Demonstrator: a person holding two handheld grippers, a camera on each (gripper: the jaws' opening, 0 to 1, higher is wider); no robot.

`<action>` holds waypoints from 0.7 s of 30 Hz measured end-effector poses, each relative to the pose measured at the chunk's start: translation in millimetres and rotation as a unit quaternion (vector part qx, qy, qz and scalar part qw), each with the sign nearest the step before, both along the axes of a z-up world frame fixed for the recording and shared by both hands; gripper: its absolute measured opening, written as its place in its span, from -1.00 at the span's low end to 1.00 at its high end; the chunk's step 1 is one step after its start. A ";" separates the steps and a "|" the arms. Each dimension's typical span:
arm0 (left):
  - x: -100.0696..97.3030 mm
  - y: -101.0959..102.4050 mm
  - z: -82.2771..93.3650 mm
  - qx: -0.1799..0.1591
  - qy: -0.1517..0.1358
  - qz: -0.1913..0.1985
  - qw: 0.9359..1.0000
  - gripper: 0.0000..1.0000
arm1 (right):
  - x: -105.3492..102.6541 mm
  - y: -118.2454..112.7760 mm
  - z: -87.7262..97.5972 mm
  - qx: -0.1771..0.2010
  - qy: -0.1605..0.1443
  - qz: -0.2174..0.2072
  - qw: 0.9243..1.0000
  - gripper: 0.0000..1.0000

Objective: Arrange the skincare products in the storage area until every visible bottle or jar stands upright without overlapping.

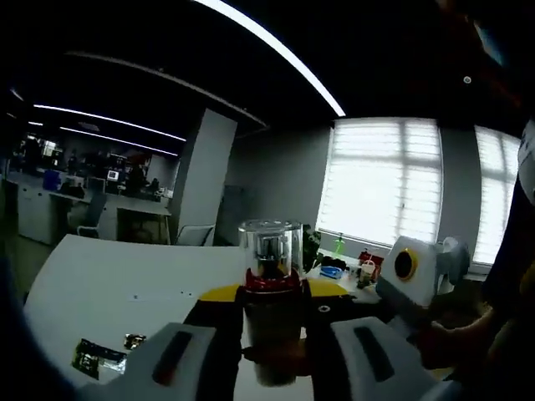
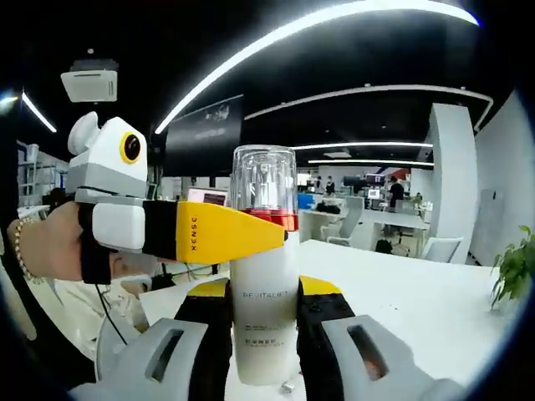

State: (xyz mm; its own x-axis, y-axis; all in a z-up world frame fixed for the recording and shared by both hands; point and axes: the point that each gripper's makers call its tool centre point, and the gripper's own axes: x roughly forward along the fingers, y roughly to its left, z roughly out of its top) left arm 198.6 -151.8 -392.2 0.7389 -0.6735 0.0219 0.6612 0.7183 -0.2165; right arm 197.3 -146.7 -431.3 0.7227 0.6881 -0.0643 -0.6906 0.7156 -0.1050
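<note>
A white skincare bottle (image 1: 269, 330) with a red neck ring and a clear cap is held upright in the air above the white table (image 1: 125, 284). My left gripper (image 1: 272, 294) is shut on it, yellow tips level with the red ring. Further right, a hand (image 1: 456, 342) holds the other gripper. In the right gripper view the same bottle (image 2: 266, 309) stands between the jaws of my right gripper (image 2: 266, 288), shut on its white body. The left gripper (image 2: 251, 232) reaches in from the left, one yellow jaw crossing the bottle's neck; its other jaw is hidden behind the bottle.
A small dark packet (image 1: 99, 357) lies on the table near the left. A green bottle (image 1: 339, 244), a blue item (image 1: 331, 271) and a cup (image 1: 368, 269) stand by the window. A hand (image 2: 50, 242) holds the left gripper. A plant (image 2: 514, 271) stands at the right.
</note>
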 end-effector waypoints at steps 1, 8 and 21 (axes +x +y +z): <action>0.8 -0.3 -0.7 -0.002 0.004 0.006 1.000 -0.52 | 1.2 -2.5 0.5 -0.007 -0.007 -0.011 1.000 -0.44; 9.4 1.6 -15.2 0.006 0.027 0.066 0.997 -0.45 | -1.1 -7.0 -1.3 -0.047 -0.034 -0.040 0.997 -0.43; 2.8 2.6 -26.5 -0.050 0.089 -0.009 0.995 -0.53 | -5.3 -5.3 -10.7 -0.043 -0.031 0.004 0.999 -0.40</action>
State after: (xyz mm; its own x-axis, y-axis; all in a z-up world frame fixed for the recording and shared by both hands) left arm 201.5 -149.2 -418.7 0.7249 -0.6876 -0.0409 0.6181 0.6756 -0.4018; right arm 192.0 -152.0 -442.0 0.7221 0.6873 -0.0784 -0.6860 0.6971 -0.2084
